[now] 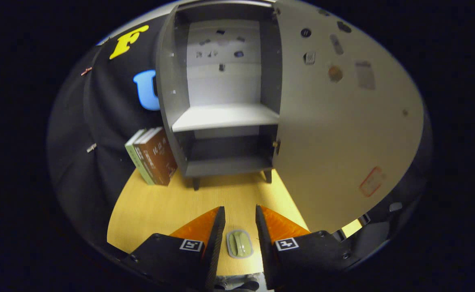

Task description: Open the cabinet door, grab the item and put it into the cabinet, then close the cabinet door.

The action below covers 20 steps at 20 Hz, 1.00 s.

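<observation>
A grey cabinet [221, 117] stands at the back of the wooden table, its door [343, 134] swung wide open to the right. Inside, a pale shelf [225, 115] splits it into an upper and a lower compartment, both bare. A small olive-green oval item with a grey rim [239, 243] lies flat on the table between my two fingers, well short of the cabinet. My gripper [240, 215] is open, its orange-and-black fingers [211, 227] standing either side of the item with gaps on both sides, not touching it.
Two books [152, 156], one brown and one green, lean against the cabinet's left side. The open door reaches forward over the right part of the yellow table [160, 211]. Black cloth walls the booth on the left.
</observation>
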Tool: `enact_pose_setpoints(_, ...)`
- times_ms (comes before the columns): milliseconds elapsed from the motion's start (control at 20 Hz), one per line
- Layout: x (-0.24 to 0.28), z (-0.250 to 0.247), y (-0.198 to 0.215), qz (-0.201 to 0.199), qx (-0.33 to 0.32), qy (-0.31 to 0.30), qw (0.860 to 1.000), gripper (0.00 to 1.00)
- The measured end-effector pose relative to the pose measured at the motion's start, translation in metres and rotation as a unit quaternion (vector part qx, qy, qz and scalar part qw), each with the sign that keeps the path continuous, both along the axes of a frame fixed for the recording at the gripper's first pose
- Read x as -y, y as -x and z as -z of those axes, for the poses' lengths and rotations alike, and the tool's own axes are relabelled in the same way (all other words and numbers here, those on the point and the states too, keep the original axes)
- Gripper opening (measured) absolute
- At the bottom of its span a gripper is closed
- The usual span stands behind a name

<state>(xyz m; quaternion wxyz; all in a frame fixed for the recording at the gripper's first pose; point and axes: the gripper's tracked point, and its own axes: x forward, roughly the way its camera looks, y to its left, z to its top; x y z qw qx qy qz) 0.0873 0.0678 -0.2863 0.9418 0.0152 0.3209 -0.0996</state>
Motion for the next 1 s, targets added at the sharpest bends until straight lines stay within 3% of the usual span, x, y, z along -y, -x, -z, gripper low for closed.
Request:
enact_pose_setpoints(350, 0.004, 0.163, 0.001, -0.006, -0.187, -0.057, 0.981, 0.48)
enact_pose_setpoints(550, 0.012, 0.219, 0.016, -0.008, -0.258, -0.069, 0.964, 0.44)
enact_pose_setpoints(1000, 0.013, 0.263, 0.033, -0.037, -0.324, -0.046, 0.944, 0.44)
